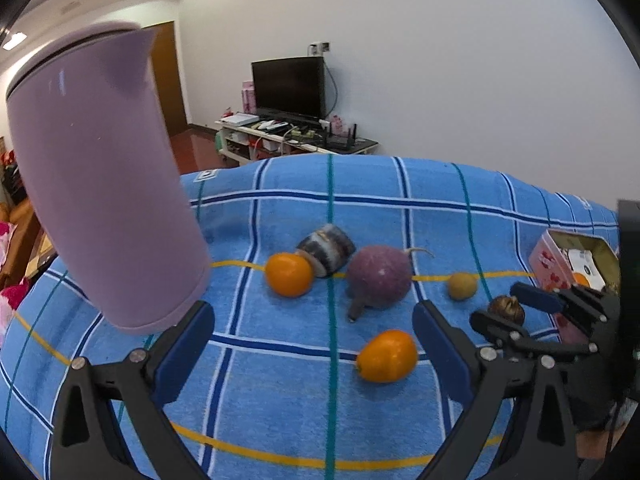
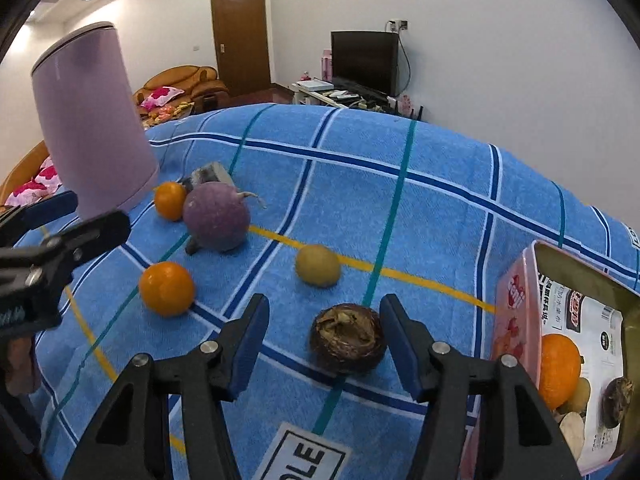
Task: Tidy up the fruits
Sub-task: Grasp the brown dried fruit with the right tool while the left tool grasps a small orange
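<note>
Blue-padded fingers of the right gripper (image 2: 324, 344) stand spread around a brown husked fruit (image 2: 347, 338) on the blue checked cloth (image 2: 440, 216), beside the pink tin (image 2: 516, 320). Left gripper (image 1: 312, 356) is spread and empty near an orange (image 1: 387, 356).
</note>
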{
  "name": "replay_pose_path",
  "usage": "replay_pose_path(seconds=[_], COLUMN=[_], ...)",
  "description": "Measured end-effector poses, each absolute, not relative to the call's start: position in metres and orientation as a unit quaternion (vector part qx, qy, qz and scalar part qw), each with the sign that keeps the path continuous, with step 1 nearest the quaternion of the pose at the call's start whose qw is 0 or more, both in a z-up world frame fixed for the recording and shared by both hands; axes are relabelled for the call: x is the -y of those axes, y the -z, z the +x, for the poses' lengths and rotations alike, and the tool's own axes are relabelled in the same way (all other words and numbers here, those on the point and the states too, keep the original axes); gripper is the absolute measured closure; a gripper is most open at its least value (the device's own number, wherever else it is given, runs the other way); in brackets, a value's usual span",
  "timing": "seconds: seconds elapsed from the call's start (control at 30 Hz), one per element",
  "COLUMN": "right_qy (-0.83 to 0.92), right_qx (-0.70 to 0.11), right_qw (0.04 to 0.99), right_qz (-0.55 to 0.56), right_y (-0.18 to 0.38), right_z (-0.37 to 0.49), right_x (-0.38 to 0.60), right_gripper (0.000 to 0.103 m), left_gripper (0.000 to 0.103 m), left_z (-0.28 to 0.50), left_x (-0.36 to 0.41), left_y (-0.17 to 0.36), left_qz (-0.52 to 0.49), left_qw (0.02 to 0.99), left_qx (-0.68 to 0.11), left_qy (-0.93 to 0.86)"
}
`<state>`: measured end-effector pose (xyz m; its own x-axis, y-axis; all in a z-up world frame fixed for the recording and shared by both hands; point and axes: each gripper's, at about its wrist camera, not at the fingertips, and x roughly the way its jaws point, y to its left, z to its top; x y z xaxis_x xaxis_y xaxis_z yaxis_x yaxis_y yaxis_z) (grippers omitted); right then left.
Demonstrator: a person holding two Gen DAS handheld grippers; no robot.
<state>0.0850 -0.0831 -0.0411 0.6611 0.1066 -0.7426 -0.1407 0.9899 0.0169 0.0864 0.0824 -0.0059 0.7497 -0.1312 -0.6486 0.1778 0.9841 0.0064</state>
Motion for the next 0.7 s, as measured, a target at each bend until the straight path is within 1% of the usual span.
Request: replay_pose_path(seconds=[0.13, 0.2, 0.27, 0.53, 0.7], right_qy=[-0.072, -0.075, -0.073, -0.067, -0.041], right_qx=[-0.429, -0.442, -0.443, -0.437, -0.376], right_qw=[0.9, 0.894, 0.893, 0.896, 0.926], right_qz=[-0.004, -0.009, -0.021, -0.023, -0.024], right_y=[0.047, 0.05, 0.051, 0.049, 0.031], right_z=[0.092, 0.095, 0.096, 0.087, 0.054], right_x=[0.089, 0.087, 0.083, 0.081, 0.085], right_gripper=[0.044, 0.056, 0.061, 0.062, 0.062], left_gripper=[0.002, 0.003, 0.005, 0.007, 0.009], left_z=[0.085, 0.085, 0.084, 0.082, 0.083], left_x=[-0.075, -0.069, -0.062, -0.049, -0.046], left_y=[0.009, 0.011, 0.014, 0.02, 0.023], left_qz=[0.037, 0.045, 0.058, 0.078, 0.077], left_qw=[0.932, 0.931, 0.929, 0.927, 0.925], left_qx=[-0.348, -0.35, -0.351, -0.352, -0.357], left_qy=[0.095, 0.098, 0.1, 0.105, 0.106])
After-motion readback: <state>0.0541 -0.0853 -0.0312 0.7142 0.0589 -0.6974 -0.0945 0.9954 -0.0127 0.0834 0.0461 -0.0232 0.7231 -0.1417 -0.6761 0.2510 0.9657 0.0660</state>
